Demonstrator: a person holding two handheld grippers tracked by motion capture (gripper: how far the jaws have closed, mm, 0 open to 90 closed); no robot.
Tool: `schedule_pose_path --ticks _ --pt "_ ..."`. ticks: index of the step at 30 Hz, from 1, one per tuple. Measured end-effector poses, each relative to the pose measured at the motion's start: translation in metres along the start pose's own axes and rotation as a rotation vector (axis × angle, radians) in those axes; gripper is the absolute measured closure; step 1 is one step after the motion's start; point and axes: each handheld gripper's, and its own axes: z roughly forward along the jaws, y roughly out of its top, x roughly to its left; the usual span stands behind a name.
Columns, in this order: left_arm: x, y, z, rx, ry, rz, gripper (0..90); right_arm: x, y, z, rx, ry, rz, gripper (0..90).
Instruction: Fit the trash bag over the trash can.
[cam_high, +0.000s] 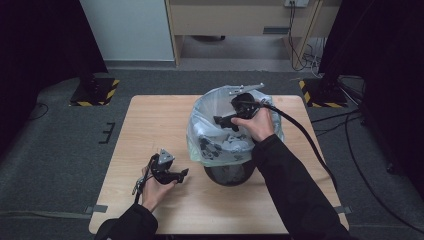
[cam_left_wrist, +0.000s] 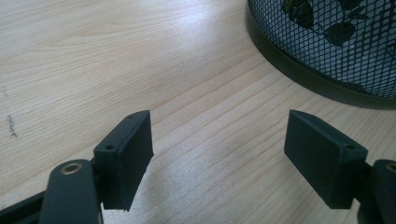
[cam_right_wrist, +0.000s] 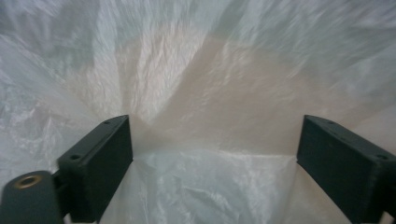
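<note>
Near the table's right-hand far half: mesh bin (cam_high: 230, 172) with plastic liner bag (cam_high: 210, 135), right gripper (cam_high: 225, 120) over its mouth.
High view: left gripper (cam_high: 181, 174) rests near the front edge, clear of the bin. Left gripper view: jaws spread, nothing between; a nudge could shift the bin (cam_left_wrist: 327, 42). Right gripper view: jaws spread over the liner (cam_right_wrist: 205, 93); thin film may slip or tear, judging by its slack folds.
</note>
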Motion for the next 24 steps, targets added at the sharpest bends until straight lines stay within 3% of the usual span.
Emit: schedule_pose_path --ticks 3,5,6,8,11,12,14,16,18,20,22,24 --pt "0.0 0.0 0.0 0.0 -0.003 -0.001 22.7 0.001 -0.002 0.006 0.07 0.013 -0.026 10.7" --pt "0.0 0.0 0.0 0.001 -0.001 0.0 22.6 0.002 -0.001 0.005 0.053 0.012 -0.025 17.5" --pt "0.0 0.0 0.0 0.0 -0.002 -0.004 22.6 0.001 0.001 0.001 0.028 0.017 -0.014 21.0" --pt "0.0 0.0 0.0 0.004 -0.001 -0.004 22.5 -0.001 0.004 -0.009 -0.074 -0.012 -0.004 30.5" --pt "0.0 0.0 0.0 0.005 -0.001 -0.003 22.5 -0.004 0.008 -0.025 -0.185 -0.02 0.029 62.1" --pt "0.0 0.0 0.0 0.008 -0.002 0.001 22.5 -0.005 0.009 -0.029 -0.187 -0.012 0.029 74.7" --pt "0.0 0.0 0.0 0.01 -0.004 0.001 22.5 -0.005 0.009 -0.03 -0.148 0.015 0.022 84.4" --pt "0.0 0.0 0.0 0.009 -0.004 0.001 22.5 -0.004 0.007 -0.025 -0.037 0.028 0.014 86.7" --pt "0.0 0.0 0.001 0.009 -0.005 -0.002 22.5 -0.003 0.004 -0.015 0.061 0.037 0.008 85.3" --pt "0.0 0.0 0.001 0.009 -0.006 -0.001 22.5 -0.002 0.003 -0.006 0.127 0.037 0.014 75.9" --pt "0.0 0.0 0.001 0.011 -0.007 -0.001 22.5 -0.003 0.003 0.003 0.15 0.022 0.007 49.4" --pt "0.0 0.0 0.001 0.014 -0.008 -0.001 22.4 -0.004 0.001 0.011 0.218 0.035 0.004 29.7"
